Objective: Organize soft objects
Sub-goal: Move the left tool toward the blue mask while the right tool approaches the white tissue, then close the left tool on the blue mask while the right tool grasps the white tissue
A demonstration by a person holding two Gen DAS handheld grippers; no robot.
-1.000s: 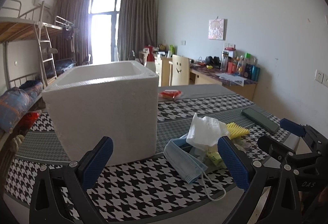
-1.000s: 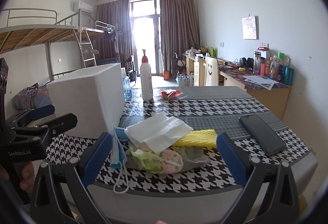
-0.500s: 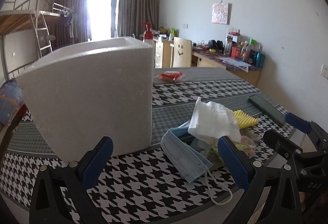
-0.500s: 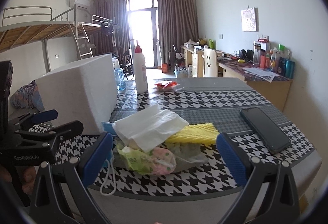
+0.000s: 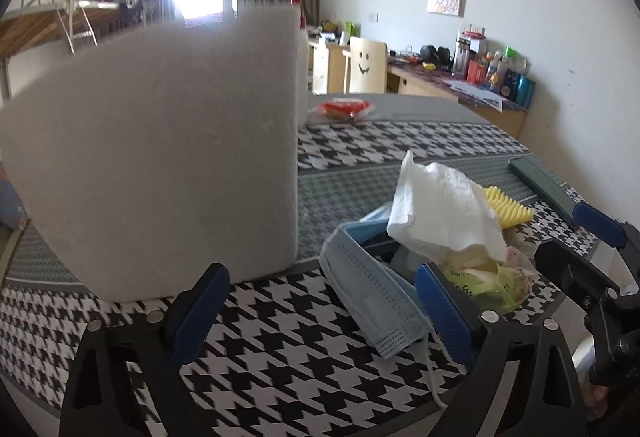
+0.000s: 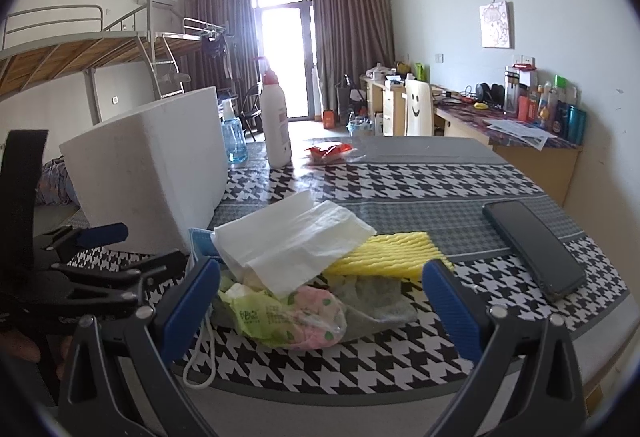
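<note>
At 12 o'clock of left gripper [image 5: 320, 311]: blocky white foam box [image 5: 160, 153], pleated blue mask [image 5: 372, 301] at 1. Crumpled tissue [image 6: 288, 241] over ribbed yellow sponge [image 6: 388, 253] ahead of right gripper [image 6: 320, 301]. Both spread wide, holding nothing.

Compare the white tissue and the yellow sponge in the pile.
The white tissue is thin, crumpled and folded; the yellow sponge is a thicker ridged slab. The tissue lies on top of the pile, overlapping the sponge's near end, while the sponge rests lower, flat on the table. Neither gripper holds either one.
</note>
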